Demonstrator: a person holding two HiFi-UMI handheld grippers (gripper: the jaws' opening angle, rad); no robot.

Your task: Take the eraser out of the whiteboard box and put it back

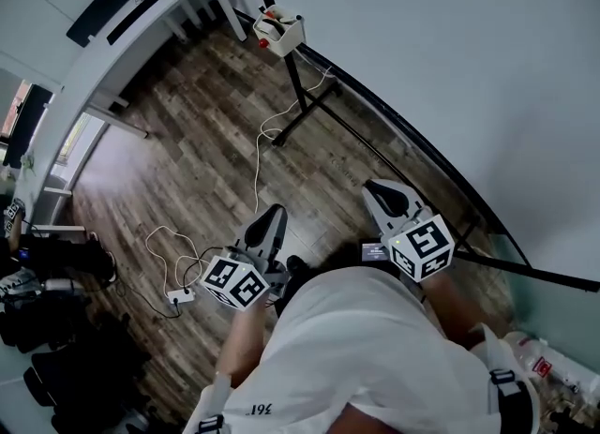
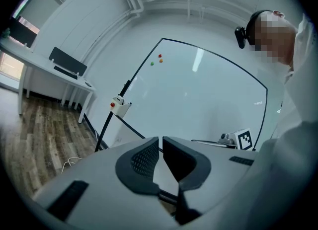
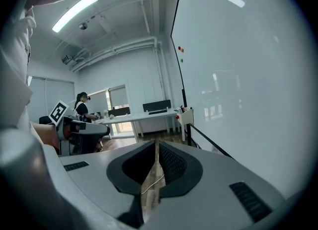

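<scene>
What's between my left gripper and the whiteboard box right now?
Head view: only wood floor, crossed by a white cable and the stand's black leg, separates the left gripper from the whiteboard box.

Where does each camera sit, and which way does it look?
Head view: on the person's head, looking down at wooden floor; white shirt, left gripper, right gripper show.
Left gripper view: on that gripper, facing the large white whiteboard over its shut jaws.
Right gripper view: on that gripper, looking along the whiteboard towards desks; shut jaws show.
Shared: all three show the small white box.
</scene>
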